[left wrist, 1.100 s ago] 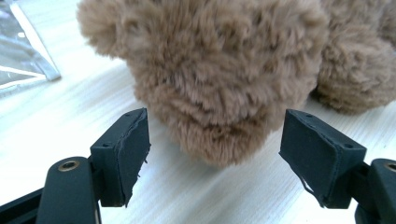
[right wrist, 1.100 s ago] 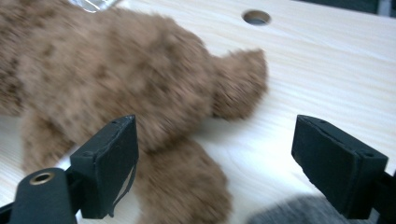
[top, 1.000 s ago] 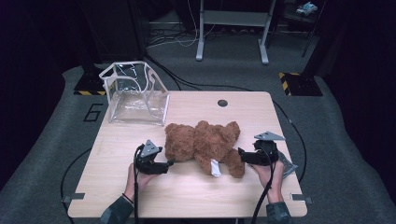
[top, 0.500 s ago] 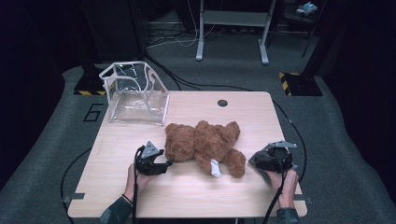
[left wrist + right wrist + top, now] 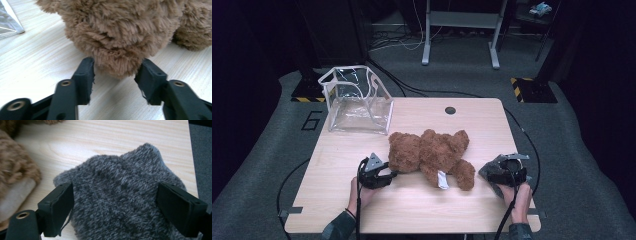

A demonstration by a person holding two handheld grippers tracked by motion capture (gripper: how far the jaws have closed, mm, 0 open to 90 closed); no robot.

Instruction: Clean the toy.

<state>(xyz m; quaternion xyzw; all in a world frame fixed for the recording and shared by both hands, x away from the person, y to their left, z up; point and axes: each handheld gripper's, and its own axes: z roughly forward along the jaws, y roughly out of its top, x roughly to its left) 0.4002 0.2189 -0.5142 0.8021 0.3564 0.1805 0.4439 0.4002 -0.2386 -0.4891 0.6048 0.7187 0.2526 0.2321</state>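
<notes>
A brown teddy bear [image 5: 432, 152] lies across the middle of the wooden table [image 5: 422, 215], a white tag [image 5: 442, 179] at its near side. My left gripper [image 5: 392, 174] points at the bear's left end. In the left gripper view its jaws [image 5: 115, 75] have just been closing around a furry bulge of the bear [image 5: 120, 32]; the pad tips reach the fur, with no squeeze visible. My right gripper [image 5: 488, 174] rests low at the table's right front, its wide jaws [image 5: 115, 205] shut on a grey knit piece [image 5: 120, 182] that spans them.
A clear plastic bag [image 5: 357, 102] with a white rim stands open at the table's far left. A dark round hole [image 5: 450, 110] sits near the far edge. Cables trail off both sides. Metal stand legs [image 5: 462, 35] rise behind the table.
My right hand has moved right and down toward the table's front right corner, the grey knit piece with it. The left hand stays beside the bear.
</notes>
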